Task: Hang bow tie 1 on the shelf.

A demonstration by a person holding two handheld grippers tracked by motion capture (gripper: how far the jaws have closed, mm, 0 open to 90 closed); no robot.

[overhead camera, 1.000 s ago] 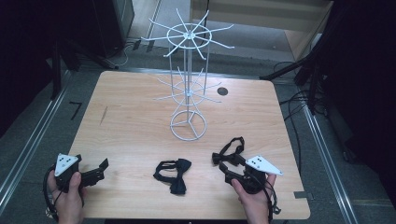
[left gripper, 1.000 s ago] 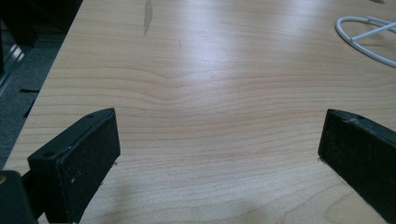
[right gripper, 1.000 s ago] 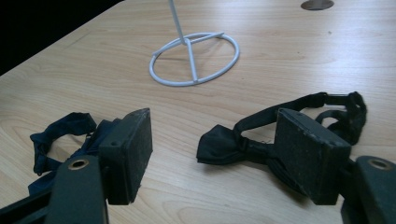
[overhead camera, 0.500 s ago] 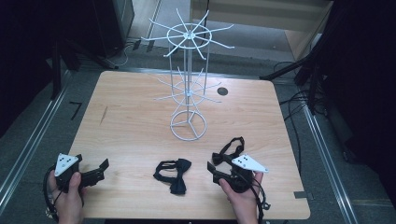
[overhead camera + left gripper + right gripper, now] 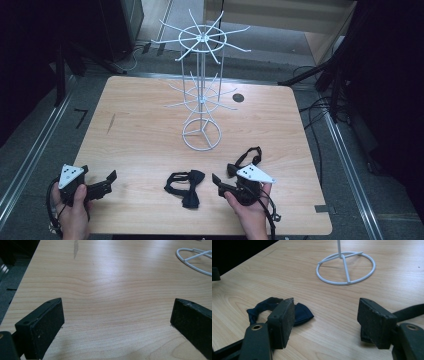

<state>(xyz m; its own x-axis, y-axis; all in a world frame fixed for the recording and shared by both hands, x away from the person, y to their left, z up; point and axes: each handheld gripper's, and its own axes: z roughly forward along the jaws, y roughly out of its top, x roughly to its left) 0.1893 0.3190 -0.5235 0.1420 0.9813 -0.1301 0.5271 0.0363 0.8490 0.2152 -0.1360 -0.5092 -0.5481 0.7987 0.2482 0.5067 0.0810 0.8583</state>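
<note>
A black bow tie (image 5: pixel 185 186) lies flat on the wooden table (image 5: pixel 145 130) near the front edge. My right gripper (image 5: pixel 220 184) sits just to its right, pointing at it. In the right gripper view my right gripper (image 5: pixel 328 322) is open over bare wood, and the bow tie (image 5: pixel 299 311) peeks out behind its left jaw. The jaws have just been closing slightly, with nothing between them. A second black bow tie (image 5: pixel 246 159) with its strap lies beside that hand. My left gripper (image 5: pixel 109 181) rests at the front left, open and holding nothing, its jaws wide apart (image 5: pixel 117 322).
A tall white wire rack (image 5: pixel 201 95) with spoke arms stands mid-table on a ring base (image 5: pixel 201 134), (image 5: pixel 345 267), (image 5: pixel 195 260). A dark round hole (image 5: pixel 238 98) marks the table's far right. Dark floor and cables surround the table.
My right gripper has moved left across the table toward the bow tie in the middle. The left gripper and both bow ties have stayed put.
</note>
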